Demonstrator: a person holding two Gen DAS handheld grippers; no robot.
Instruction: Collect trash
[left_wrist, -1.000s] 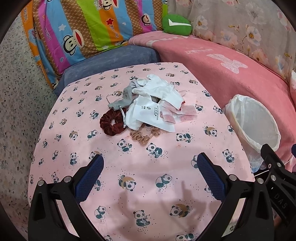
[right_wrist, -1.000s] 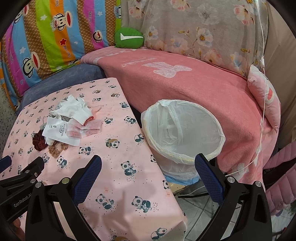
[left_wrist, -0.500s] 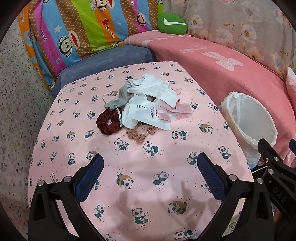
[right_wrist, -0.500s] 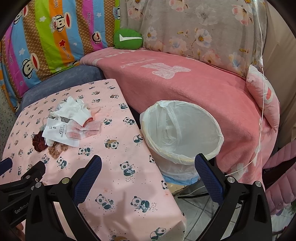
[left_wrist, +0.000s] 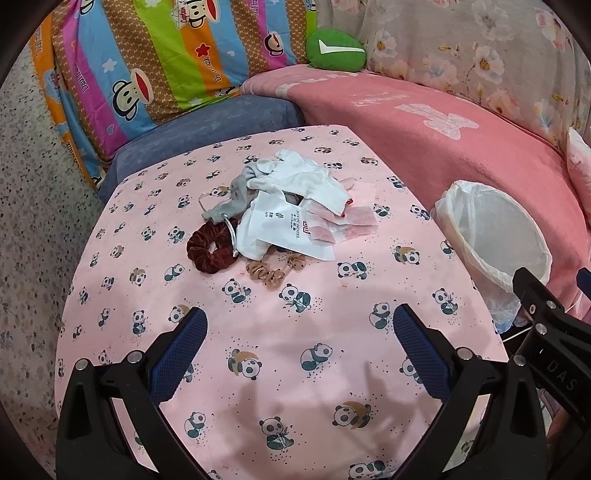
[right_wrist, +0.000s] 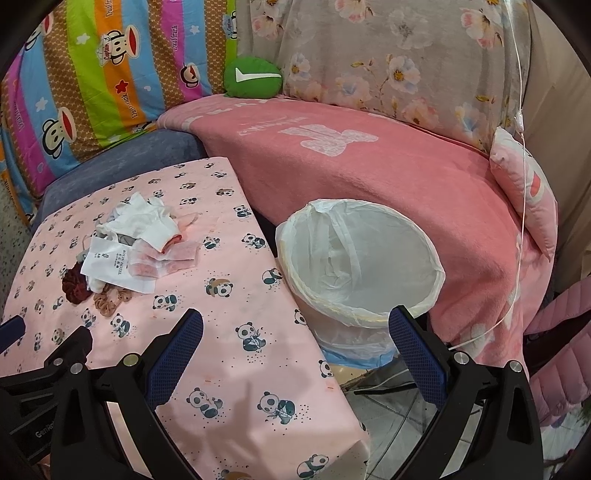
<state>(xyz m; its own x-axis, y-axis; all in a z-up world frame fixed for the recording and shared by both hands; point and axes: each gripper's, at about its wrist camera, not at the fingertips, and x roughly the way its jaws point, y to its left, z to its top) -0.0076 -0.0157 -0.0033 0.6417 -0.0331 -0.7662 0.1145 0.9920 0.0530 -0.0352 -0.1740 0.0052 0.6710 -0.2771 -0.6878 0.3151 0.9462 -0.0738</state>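
Biggest thing in both views is the table (left_wrist: 295, 369) with its pink panda-print cloth, backed by a sofa under a pink blanket (right_wrist: 369, 166). The right wrist view gets the whole trash bin (right_wrist: 360, 308) with its white liner, standing just beside the table's edge, plus floor below it; the left wrist view only catches the bin (left_wrist: 491, 236) off to the side but shows the trash pile much better.

Left gripper (left_wrist: 295, 343) hovers over the cloth with fingers wide apart, holding nothing. Right gripper (right_wrist: 295, 347) is spread too, empty, straddling the table edge and bin.

The pile sits mid-table, well apart from both grippers: white cloth (left_wrist: 306, 177), a white bag (left_wrist: 284, 229) reading something "HOTEL", pink wrappers (left_wrist: 343, 221), a dark red scrunchie (left_wrist: 210, 249) and a tan scrunchie (left_wrist: 266, 273) touching the heap.
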